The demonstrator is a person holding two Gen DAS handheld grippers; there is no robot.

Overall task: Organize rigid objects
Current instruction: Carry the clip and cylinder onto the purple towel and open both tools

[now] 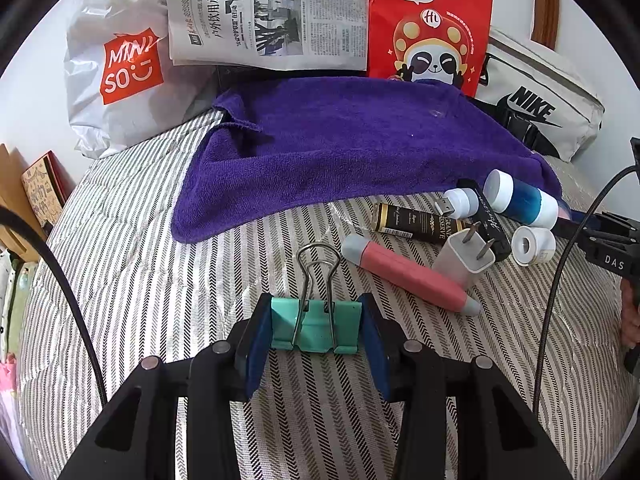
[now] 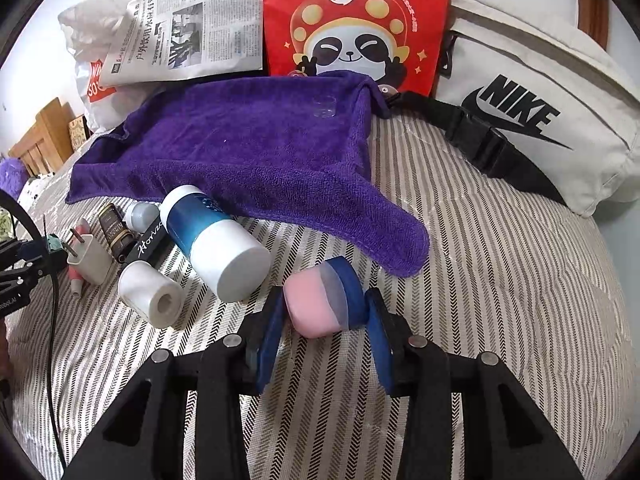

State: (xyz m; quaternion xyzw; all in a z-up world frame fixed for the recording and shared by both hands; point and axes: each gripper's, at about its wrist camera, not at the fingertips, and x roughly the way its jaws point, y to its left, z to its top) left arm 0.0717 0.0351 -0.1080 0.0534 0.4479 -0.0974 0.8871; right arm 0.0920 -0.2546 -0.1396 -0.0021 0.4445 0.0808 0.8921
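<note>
My left gripper (image 1: 316, 330) is shut on a teal binder clip (image 1: 314, 326) just above the striped bedspread (image 1: 160, 280). My right gripper (image 2: 324, 314) is shut on a pink and blue capsule-shaped object (image 2: 320, 306). A pile of small rigid items lies by the purple towel (image 1: 340, 148): a pink-and-grey pen-shaped case (image 1: 408, 276), a white plug adapter (image 1: 464, 258), a black and gold tube (image 1: 420, 226), a blue-and-white bottle (image 1: 520, 198), a white roll (image 1: 532, 246) and a small white USB stick (image 1: 460, 204). The bottle (image 2: 212, 240) and roll (image 2: 150, 294) lie left of the right gripper.
A Miniso bag (image 1: 120, 76), a newspaper (image 1: 272, 16), a red panda bag (image 1: 428, 24) and a white Nike pouch (image 1: 536, 104) line the far edge by the wall. The pouch's black strap and buckle (image 2: 480, 144) lie on the bedspread. Cables hang at both sides.
</note>
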